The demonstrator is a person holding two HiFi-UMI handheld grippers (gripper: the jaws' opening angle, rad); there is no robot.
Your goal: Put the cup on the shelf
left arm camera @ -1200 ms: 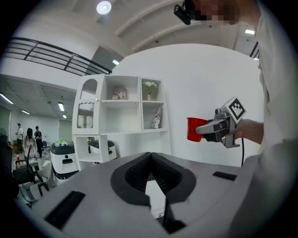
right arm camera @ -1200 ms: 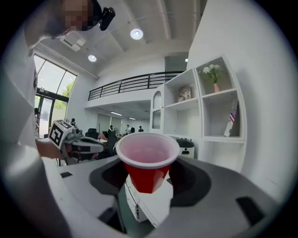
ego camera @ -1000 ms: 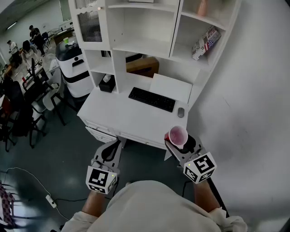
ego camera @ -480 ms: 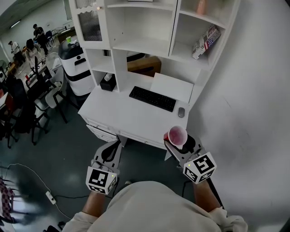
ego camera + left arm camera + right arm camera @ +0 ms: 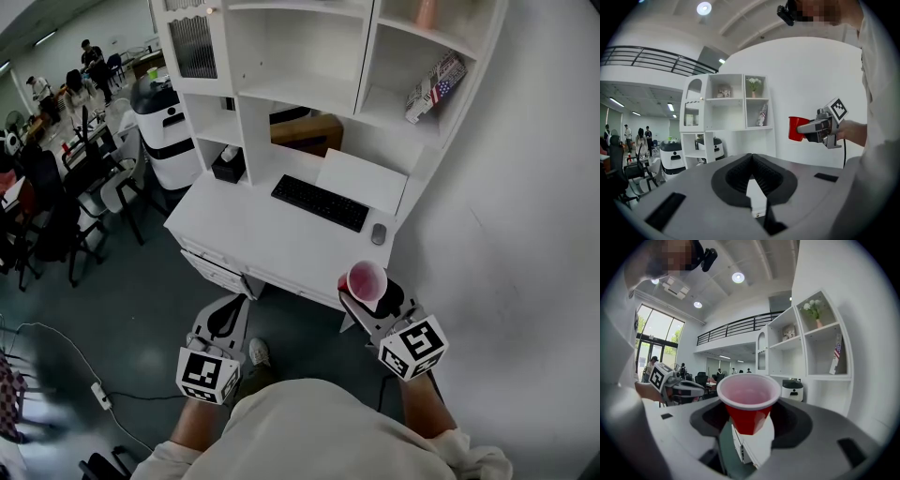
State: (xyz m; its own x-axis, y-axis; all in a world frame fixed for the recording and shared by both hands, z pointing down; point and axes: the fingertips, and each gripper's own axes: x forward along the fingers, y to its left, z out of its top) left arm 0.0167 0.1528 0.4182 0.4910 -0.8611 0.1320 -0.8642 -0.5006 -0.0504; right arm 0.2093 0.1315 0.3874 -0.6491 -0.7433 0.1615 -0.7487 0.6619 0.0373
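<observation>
- Both of the person's arms reach forward from the body at about the same level. Each holds a gripper out in front of a white desk (image 5: 272, 239), seen from the head view.
- The right gripper (image 5: 364, 298) points toward the desk's front right corner, with its marker cube (image 5: 412, 347) nearest the person. The left gripper view shows the right hand (image 5: 851, 133) wrapped around its rear handle.
- The right gripper's jaws are clamped on a red cup (image 5: 749, 404), pressing its lower body from either side.
- The cup stands upright with its white-rimmed mouth open to the ceiling.
- From the head view the cup (image 5: 367, 279) shows by the desk's front edge, on the side nearest the white wall.
- It is well apart from the white shelf (image 5: 300, 94) that rises at the back of the desk. A keyboard (image 5: 317, 202) and a mouse (image 5: 378, 233) lie between the two.
- The left gripper (image 5: 228, 317) is held lower left of the desk front, well apart from the cup.
- Its jaws are closed together with nothing between them, as the left gripper view shows (image 5: 751, 161).
- From that view the cup (image 5: 796, 128) shows off to the right, against the white wall beside the shelf.
</observation>
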